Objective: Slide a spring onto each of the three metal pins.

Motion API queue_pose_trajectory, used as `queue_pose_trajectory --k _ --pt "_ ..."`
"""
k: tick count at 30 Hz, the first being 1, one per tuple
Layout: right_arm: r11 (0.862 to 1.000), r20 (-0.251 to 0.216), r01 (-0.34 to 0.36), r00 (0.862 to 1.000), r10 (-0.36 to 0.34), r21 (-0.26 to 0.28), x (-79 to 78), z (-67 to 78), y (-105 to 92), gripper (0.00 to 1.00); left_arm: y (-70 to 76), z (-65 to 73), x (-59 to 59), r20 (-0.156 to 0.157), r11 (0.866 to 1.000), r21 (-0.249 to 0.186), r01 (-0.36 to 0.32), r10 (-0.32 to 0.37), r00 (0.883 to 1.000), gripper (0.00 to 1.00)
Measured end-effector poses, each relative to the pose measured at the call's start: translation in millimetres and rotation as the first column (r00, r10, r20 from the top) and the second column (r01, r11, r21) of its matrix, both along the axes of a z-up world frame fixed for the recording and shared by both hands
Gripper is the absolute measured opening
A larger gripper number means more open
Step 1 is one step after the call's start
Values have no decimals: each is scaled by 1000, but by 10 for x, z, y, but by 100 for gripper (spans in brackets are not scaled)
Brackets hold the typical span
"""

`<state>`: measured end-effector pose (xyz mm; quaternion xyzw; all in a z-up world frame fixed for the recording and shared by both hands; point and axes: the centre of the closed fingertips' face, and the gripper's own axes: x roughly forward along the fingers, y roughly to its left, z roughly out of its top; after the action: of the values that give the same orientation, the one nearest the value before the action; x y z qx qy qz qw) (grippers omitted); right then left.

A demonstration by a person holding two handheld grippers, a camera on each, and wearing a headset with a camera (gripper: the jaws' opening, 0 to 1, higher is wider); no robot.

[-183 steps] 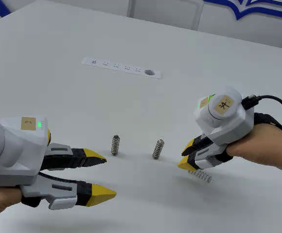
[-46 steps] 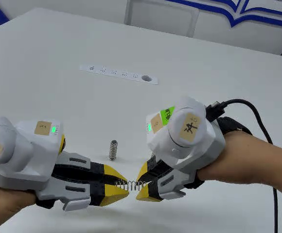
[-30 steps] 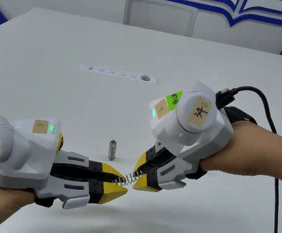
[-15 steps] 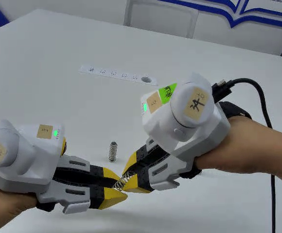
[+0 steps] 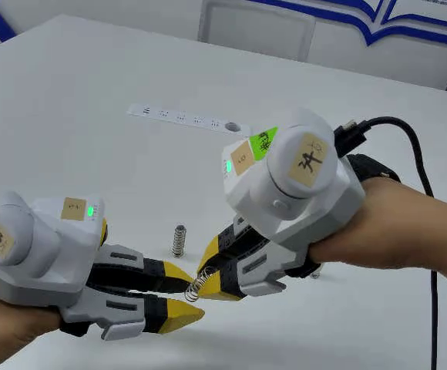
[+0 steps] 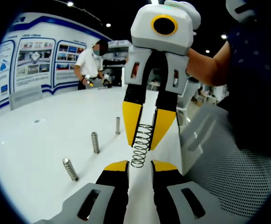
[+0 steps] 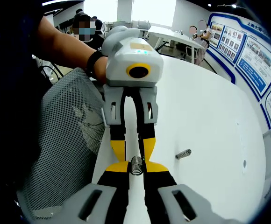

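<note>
A loose steel spring (image 5: pixel 197 284) hangs in the air between the two grippers. My right gripper (image 5: pixel 208 276) is shut on one end of it, and that end (image 7: pixel 135 165) shows end-on between its yellow tips. My left gripper (image 5: pixel 189 294) faces it with its jaws apart around the spring's free end (image 6: pixel 138 161), not pinching it. On the table stand three pins: two that carry springs (image 6: pixel 70 169) (image 6: pixel 95 142) and a bare one (image 6: pixel 117 126). One sprung pin (image 5: pixel 179 240) stands just behind the grippers.
A white power strip (image 5: pixel 189 122) lies flat farther back on the white table (image 5: pixel 69 116). A grey mesh chair (image 7: pixel 70 135) sits at the table's near edge. The right gripper's black cable (image 5: pixel 408 146) trails off to the right. People stand in the background.
The grippers held the spring stretched between them, one on each end. My left gripper has now opened and let go, and the right gripper has carried the spring slightly left and down.
</note>
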<state>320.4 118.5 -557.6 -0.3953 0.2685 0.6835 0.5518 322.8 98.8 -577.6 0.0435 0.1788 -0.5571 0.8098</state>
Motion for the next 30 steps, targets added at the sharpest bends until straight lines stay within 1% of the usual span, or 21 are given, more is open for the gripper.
queue_pose_trajectory --k 6,10,16,24,30 --pt "1000 11 20 1000 -19 -16 81 -2 -98 12 43 -1 22 1 1000 -3 -21 21 1000 24" --pt "998 30 41 999 -39 -45 170 -26 -220 12 74 -9 32 1 999 -4 -35 35 999 26" --pt "995 38 78 996 -76 -67 287 -12 -388 12 118 -23 42 -1 999 -7 -54 54 999 30" --pt "986 57 140 989 -135 -93 481 9 -649 12 184 -53 60 -7 997 -8 -79 79 997 33" --pt "979 62 169 985 -163 -110 572 7 -782 12 204 -70 63 -12 996 -6 -88 88 996 35"
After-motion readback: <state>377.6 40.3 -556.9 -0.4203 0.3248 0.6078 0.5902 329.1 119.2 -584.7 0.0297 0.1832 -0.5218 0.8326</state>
